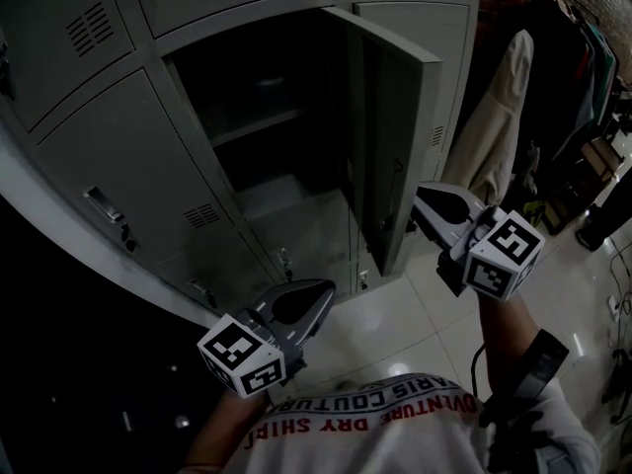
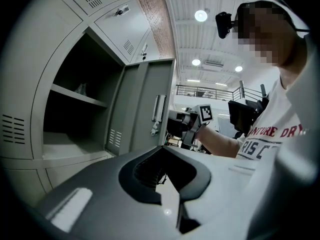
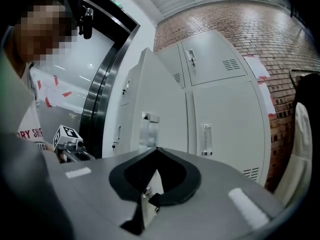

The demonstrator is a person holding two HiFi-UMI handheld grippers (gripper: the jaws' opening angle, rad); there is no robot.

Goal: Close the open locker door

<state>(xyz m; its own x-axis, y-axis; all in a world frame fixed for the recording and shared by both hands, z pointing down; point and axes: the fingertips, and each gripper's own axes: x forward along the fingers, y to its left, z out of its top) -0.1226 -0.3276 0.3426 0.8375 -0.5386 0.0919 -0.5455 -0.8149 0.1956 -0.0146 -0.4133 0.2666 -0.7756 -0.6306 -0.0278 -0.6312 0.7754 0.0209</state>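
Observation:
The open locker door (image 1: 395, 146) is grey and swung out towards me, edge-on in the head view. Its handle (image 2: 158, 115) shows in the left gripper view, and its outer face (image 3: 150, 104) fills the middle of the right gripper view. The locker's inside (image 1: 262, 166) is dark, with a shelf (image 1: 259, 122) across it. My right gripper (image 1: 420, 196) is shut and empty, its tip close to the door's outer side near the free edge; I cannot tell if it touches. My left gripper (image 1: 324, 292) is shut and empty, low below the opening.
Closed grey lockers (image 1: 128, 156) surround the open one, with latches sticking out at lower left (image 1: 107, 210). A pale coat (image 1: 499, 117) and dark clothes hang on a rack at the right. White floor tiles (image 1: 415, 314) lie below.

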